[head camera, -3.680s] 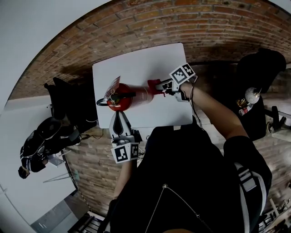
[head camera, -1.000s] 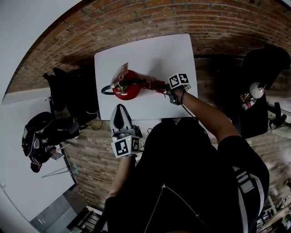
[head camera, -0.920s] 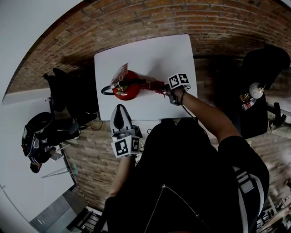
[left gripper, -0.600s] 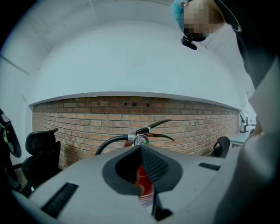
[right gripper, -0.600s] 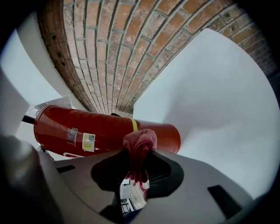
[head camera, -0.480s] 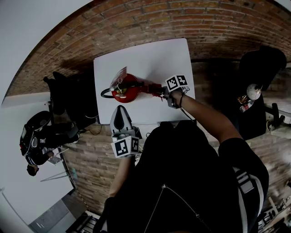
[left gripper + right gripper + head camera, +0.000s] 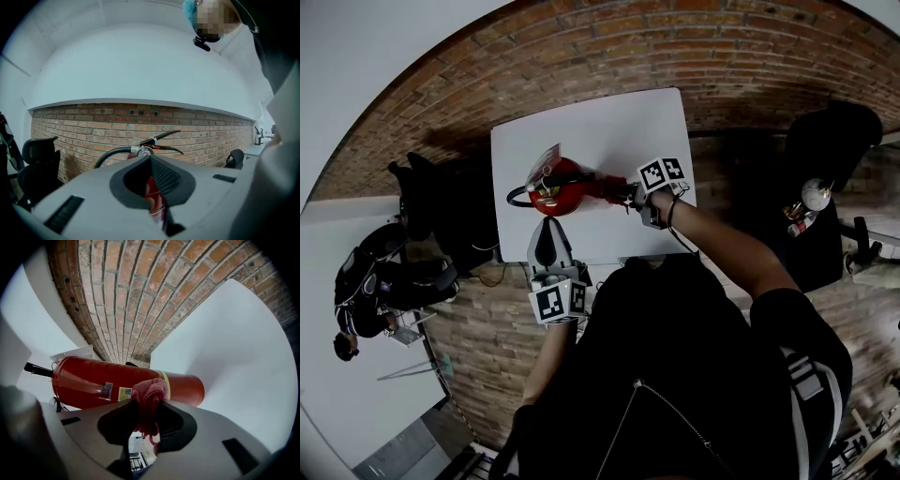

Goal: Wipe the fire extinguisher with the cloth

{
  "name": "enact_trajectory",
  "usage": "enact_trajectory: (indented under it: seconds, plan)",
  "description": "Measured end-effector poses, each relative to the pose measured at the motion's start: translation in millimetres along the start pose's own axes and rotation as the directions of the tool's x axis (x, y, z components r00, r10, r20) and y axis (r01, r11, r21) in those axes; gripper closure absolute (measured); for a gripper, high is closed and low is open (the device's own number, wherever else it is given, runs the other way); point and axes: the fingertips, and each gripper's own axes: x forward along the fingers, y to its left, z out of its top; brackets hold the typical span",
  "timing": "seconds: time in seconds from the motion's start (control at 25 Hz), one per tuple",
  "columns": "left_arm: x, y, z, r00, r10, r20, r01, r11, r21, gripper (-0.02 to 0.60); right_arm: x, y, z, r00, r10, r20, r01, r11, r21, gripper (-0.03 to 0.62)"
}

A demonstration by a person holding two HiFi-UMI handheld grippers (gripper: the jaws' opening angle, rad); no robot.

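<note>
Fire extinguisher (image 7: pixel 555 185) now stands straighter; right gripper (image 7: pixel 631 193), clamped on cloth (image 7: pixel 149 394), wipes its 3 o'clock side; left gripper (image 7: pixel 547 227) waits closed, empty.

Fire extinguisher (image 7: pixel 153 197) framed behind the left gripper (image 7: pixel 150 158)
At lower centre the jaws are seen meeting at their tips; its black hose (image 7: pixel 110 153) is set against a brick wall (image 7: pixel 79 126).

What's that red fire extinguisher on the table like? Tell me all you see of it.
The fire extinguisher is a glossy red metal-looking cylinder with a yellow band toward its base, small printed labels, a black hose, lever handles and a hanging tag. It stands upright on the white table. The right gripper presses a reddish cloth against its side.
</note>
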Motion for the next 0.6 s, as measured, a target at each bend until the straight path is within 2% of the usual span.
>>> enact_trajectory:
  seconds: [0.6]
  plan:
    - [4, -1, 6, 0.999, -0.034, 0.025, 0.034, 0.999, -0.010, 0.571, -20, 48, 2, 0.999, 0.040, 0.033, -0.039, 0.999, -0.018, 0.488]
